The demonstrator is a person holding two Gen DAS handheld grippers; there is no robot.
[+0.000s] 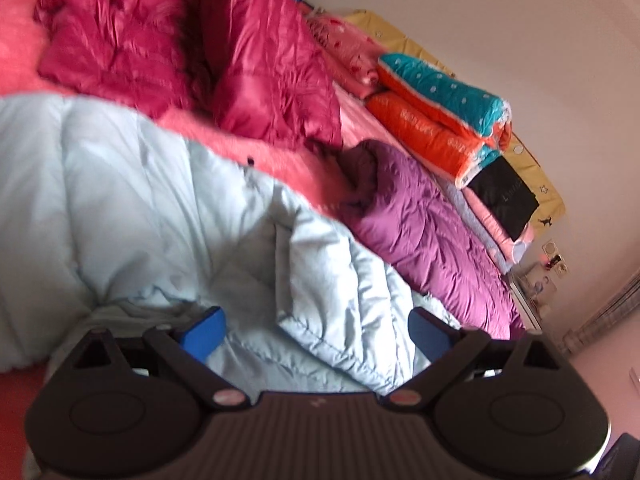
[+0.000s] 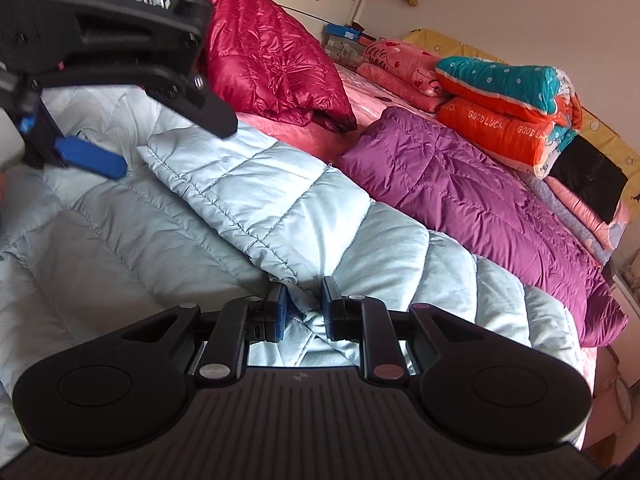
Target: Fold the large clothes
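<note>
A pale blue puffer jacket lies spread on the pink bed, one sleeve folded diagonally across its body. My right gripper is low on the sleeve's cuff. Its jaws stand a narrow gap apart, with loose cuff fabric between the pads and no firm pinch showing. My left gripper hovers wide open over the same jacket, holding nothing. In the right wrist view the left gripper hangs at the upper left above the jacket.
A crimson puffer coat lies heaped behind the blue jacket, and a purple one lies to the right. Folded quilts in teal and orange and a black garment are stacked by the yellow headboard. A wall follows the bed's far side.
</note>
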